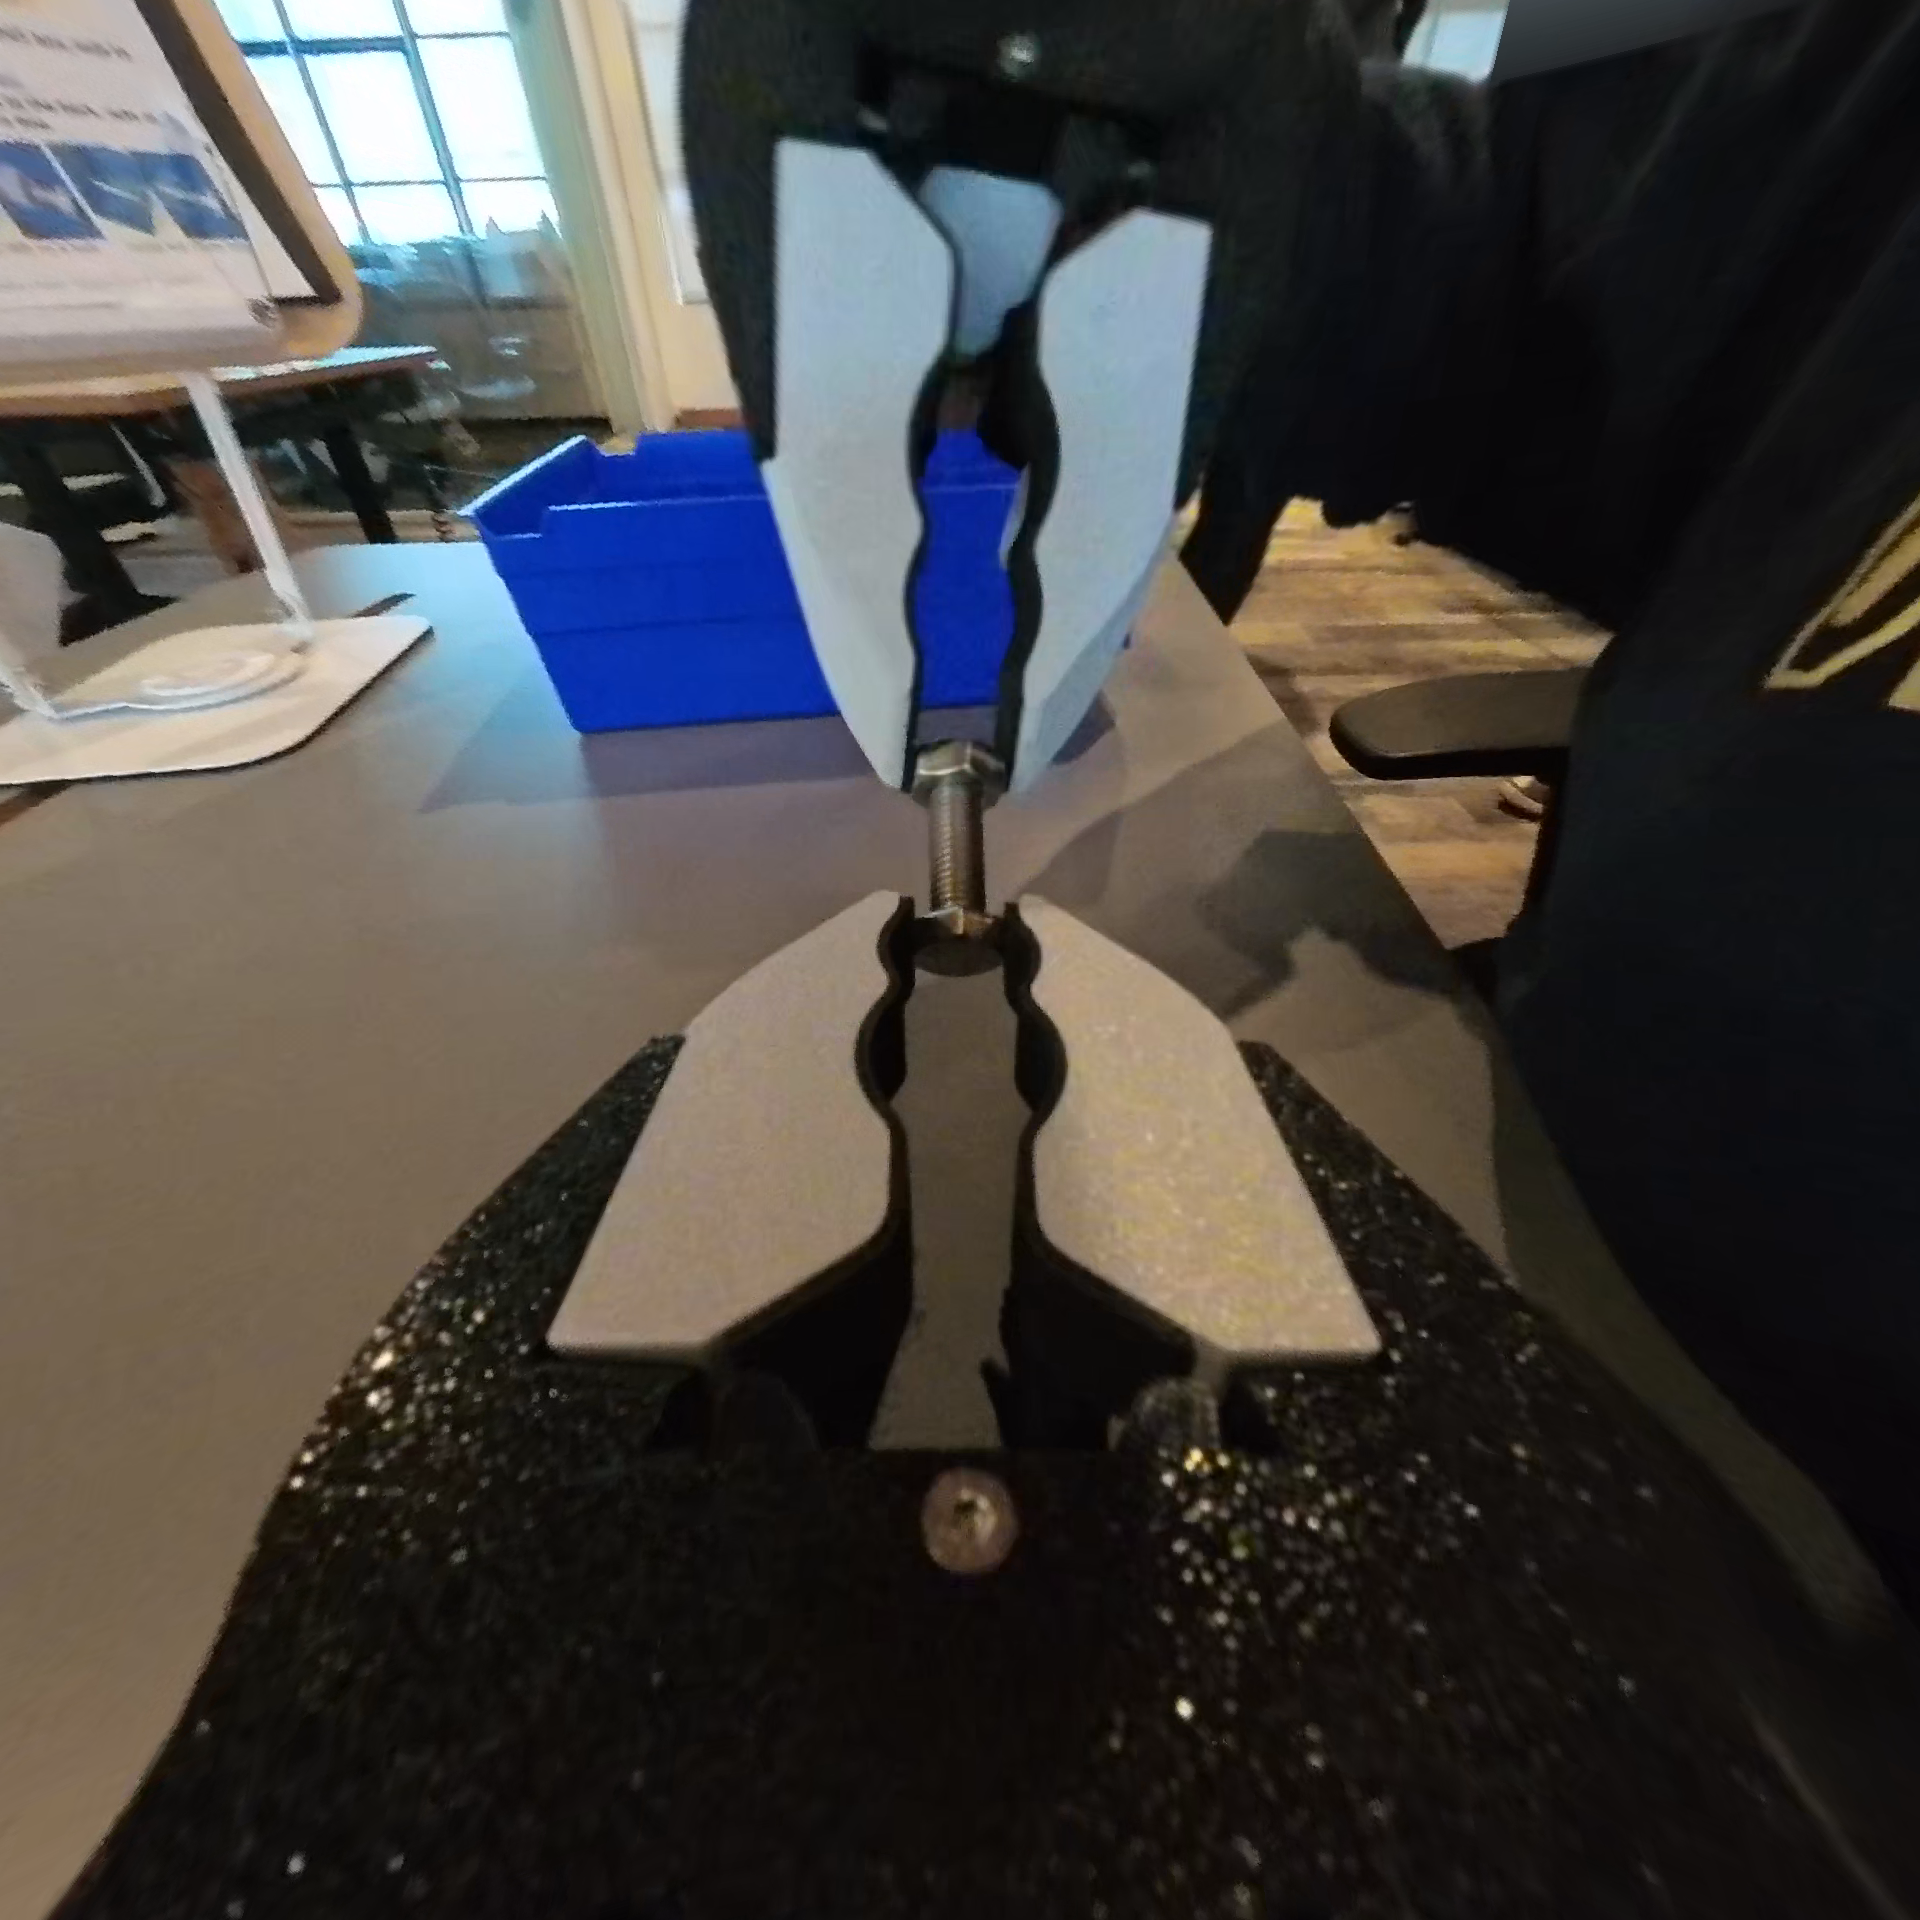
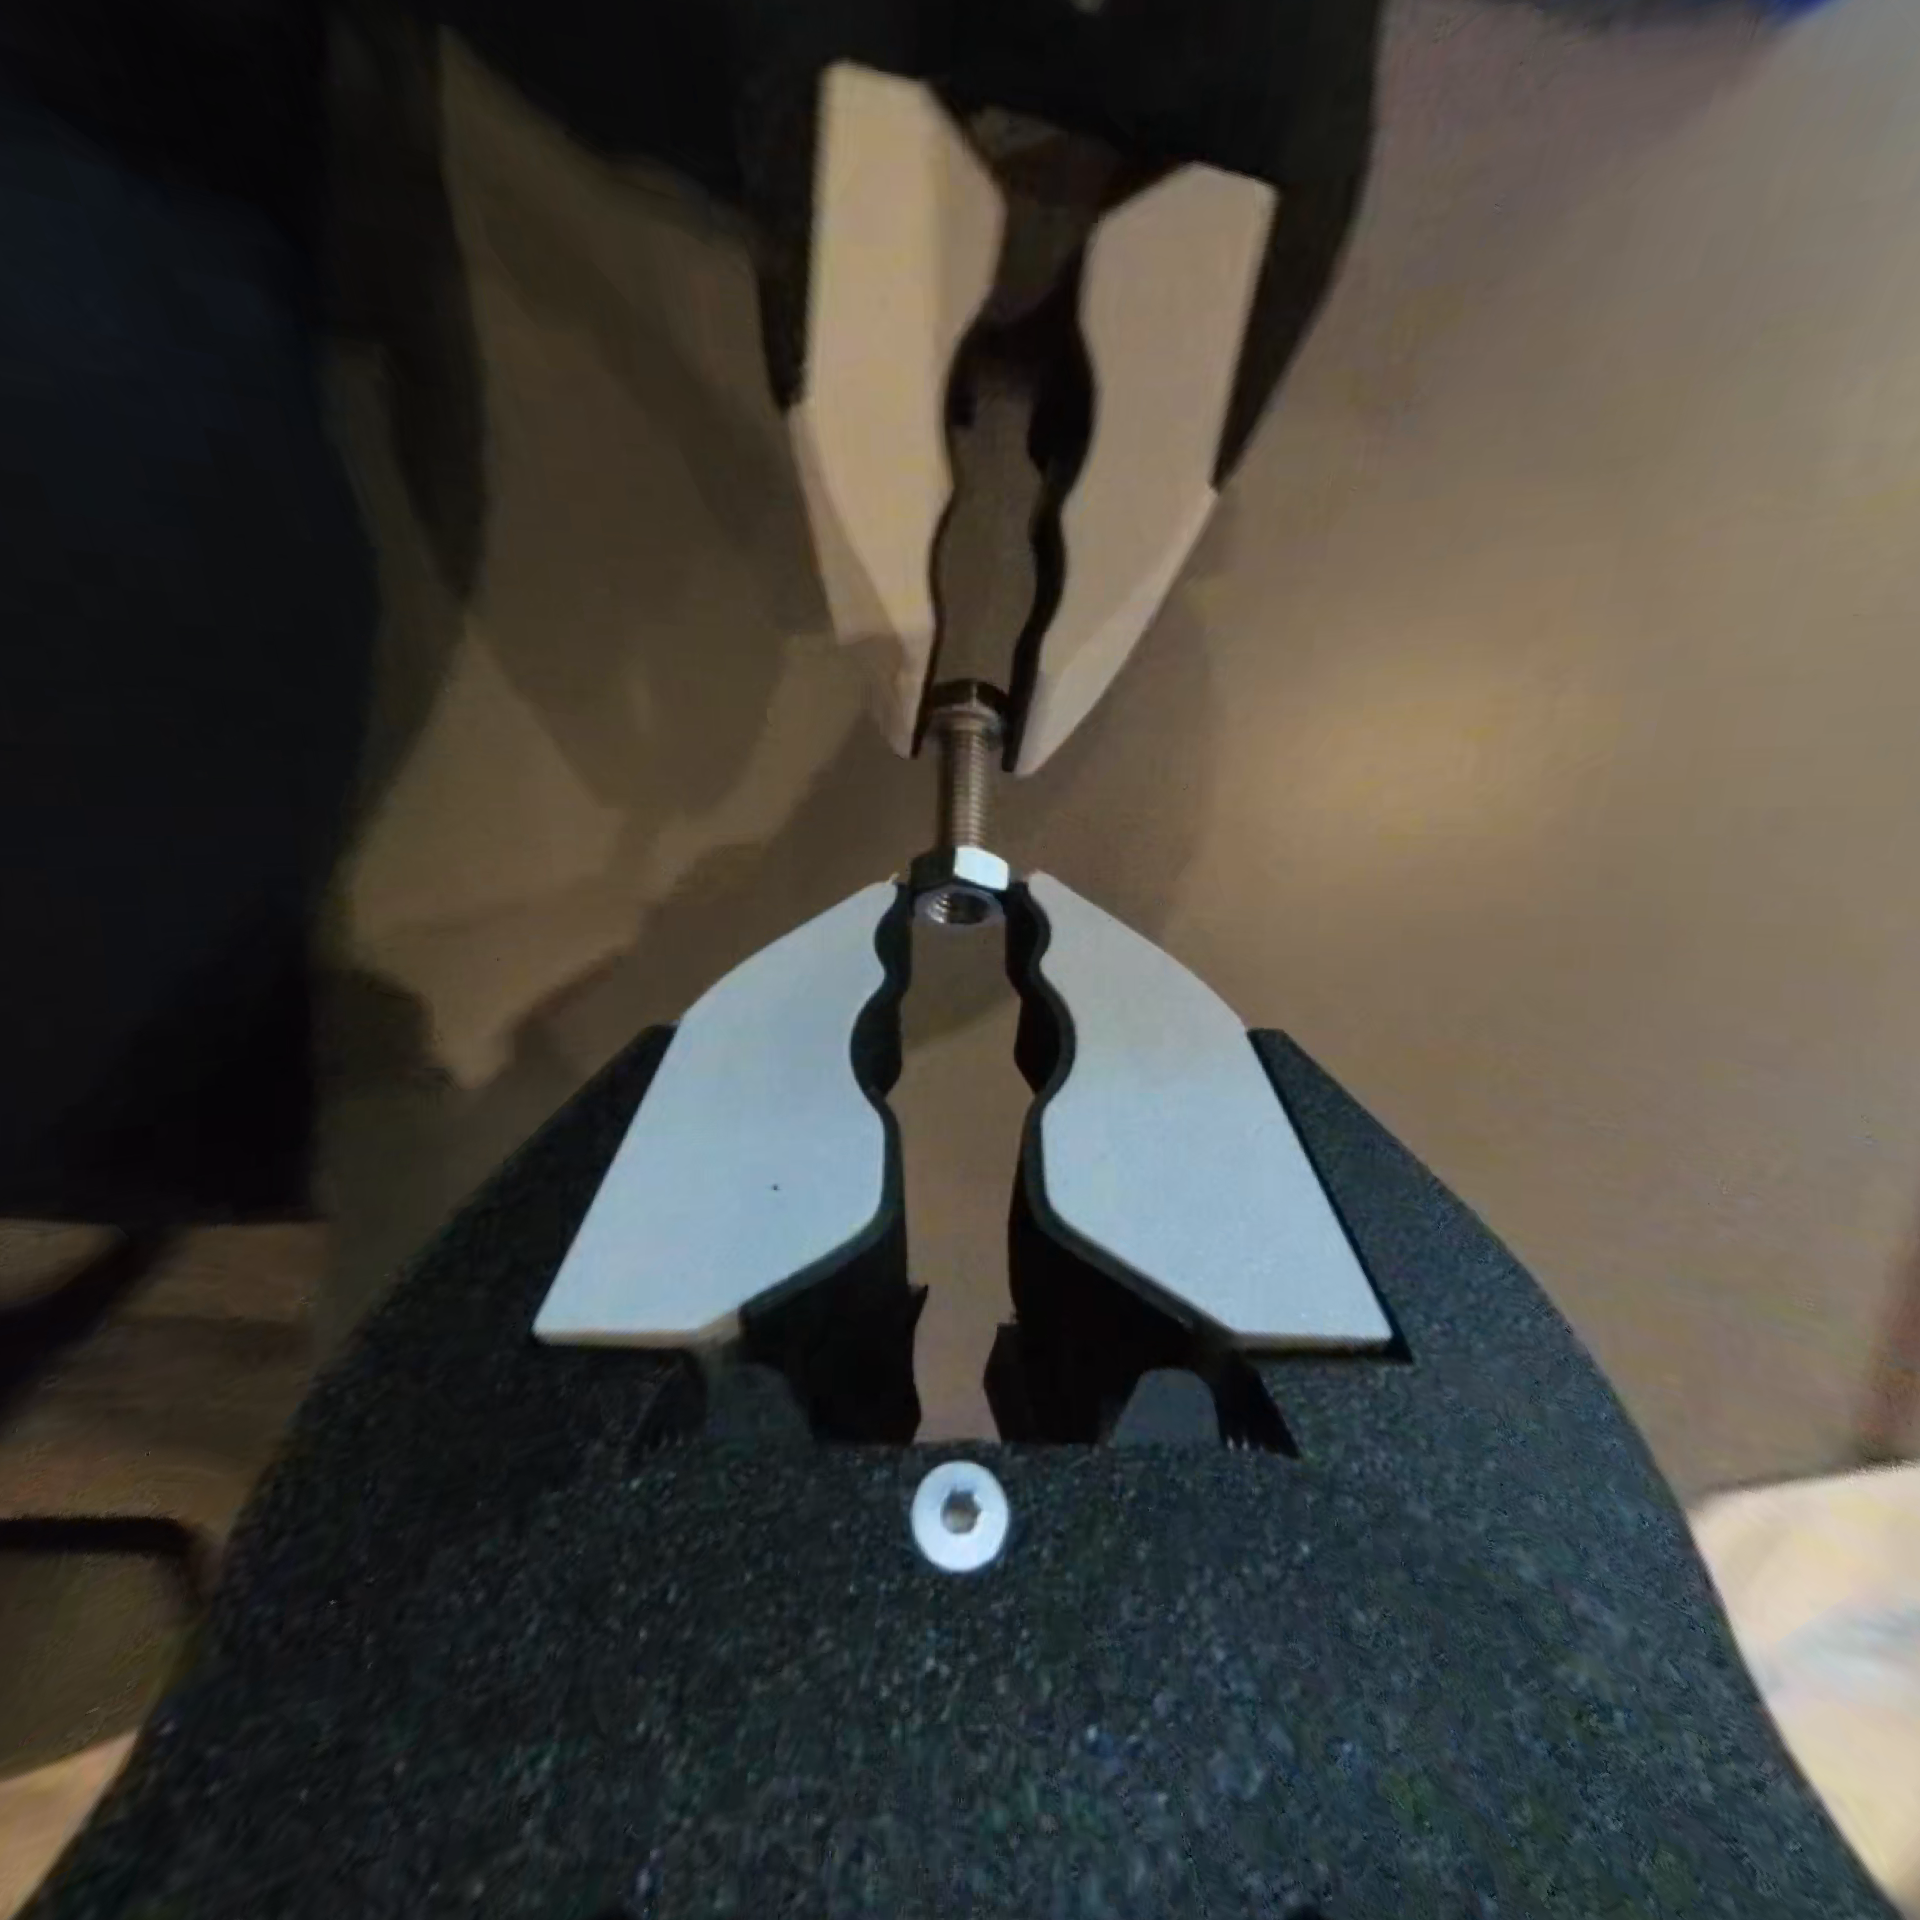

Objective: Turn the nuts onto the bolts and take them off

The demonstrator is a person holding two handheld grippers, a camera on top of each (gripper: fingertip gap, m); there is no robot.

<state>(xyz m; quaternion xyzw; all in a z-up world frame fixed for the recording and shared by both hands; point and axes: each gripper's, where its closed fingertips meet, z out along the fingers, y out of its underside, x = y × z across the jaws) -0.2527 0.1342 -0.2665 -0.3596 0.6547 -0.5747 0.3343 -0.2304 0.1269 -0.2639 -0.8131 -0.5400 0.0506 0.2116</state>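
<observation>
In the left wrist view my left gripper [image 1: 956, 927] is shut on the hex head of a steel bolt [image 1: 954, 844], which points away from me above the grey table [image 1: 312, 987]. My right gripper [image 1: 954, 758] faces it from the far side, shut on a hex nut [image 1: 956, 769] that sits on the tip of the bolt's thread. In the right wrist view my right gripper [image 2: 961, 883] pinches the nut [image 2: 971, 864], whose threaded hole faces the camera. The bolt [image 2: 961, 795] runs from it to the left gripper [image 2: 964, 722].
A blue plastic bin [image 1: 675, 603] stands on the table behind the grippers. A clear acrylic sign stand [image 1: 156, 260] on a white mat [image 1: 208, 707] is at the far left. The table's edge [image 1: 1351, 810] runs along the right, with a person in dark clothes [image 1: 1714, 727] beyond.
</observation>
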